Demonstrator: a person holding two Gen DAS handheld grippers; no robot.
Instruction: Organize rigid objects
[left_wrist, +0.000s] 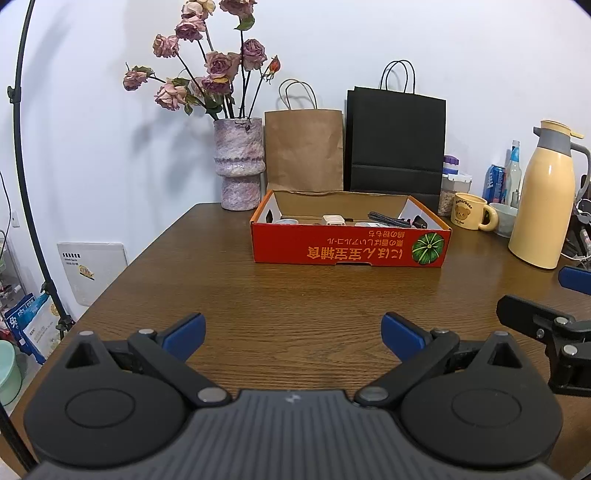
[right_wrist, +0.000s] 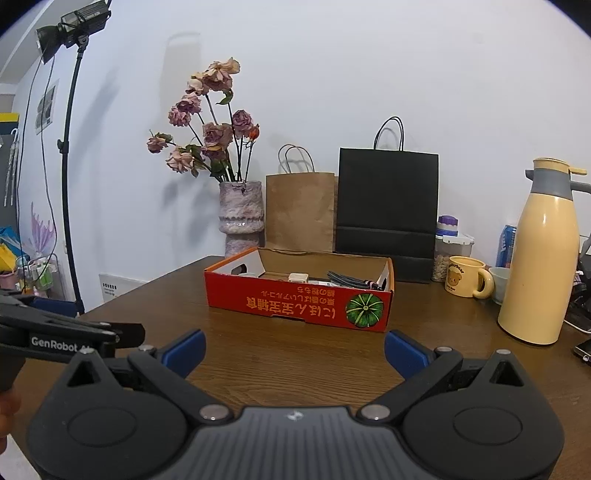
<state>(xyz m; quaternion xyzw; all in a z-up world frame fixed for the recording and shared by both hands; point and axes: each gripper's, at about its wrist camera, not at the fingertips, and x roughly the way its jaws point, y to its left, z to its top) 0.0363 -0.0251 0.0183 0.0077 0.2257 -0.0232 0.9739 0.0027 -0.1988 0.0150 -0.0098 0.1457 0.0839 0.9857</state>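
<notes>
A red cardboard box (left_wrist: 351, 251), printed with orange script and a green pumpkin, sits open-topped toward the table's (left_wrist: 295, 295) back edge, holding small items and a dark cable. Both the left gripper (left_wrist: 293, 334) and right gripper (right_wrist: 295, 350) hover with jaws apart, empty, over the brown wood-grain top. Behind stand a vase (left_wrist: 240, 166) of dried roses, paper bags and a white wall.

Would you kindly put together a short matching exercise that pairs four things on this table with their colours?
Things:
1. cardboard box
2. thermos jug
3. taller paper bag
4. vase

Colours:
A. black
B. mottled pink and purple
C. red with orange print
D. pale yellow with a grey collar

Pairs: 1-C, 2-D, 3-A, 4-B
</notes>
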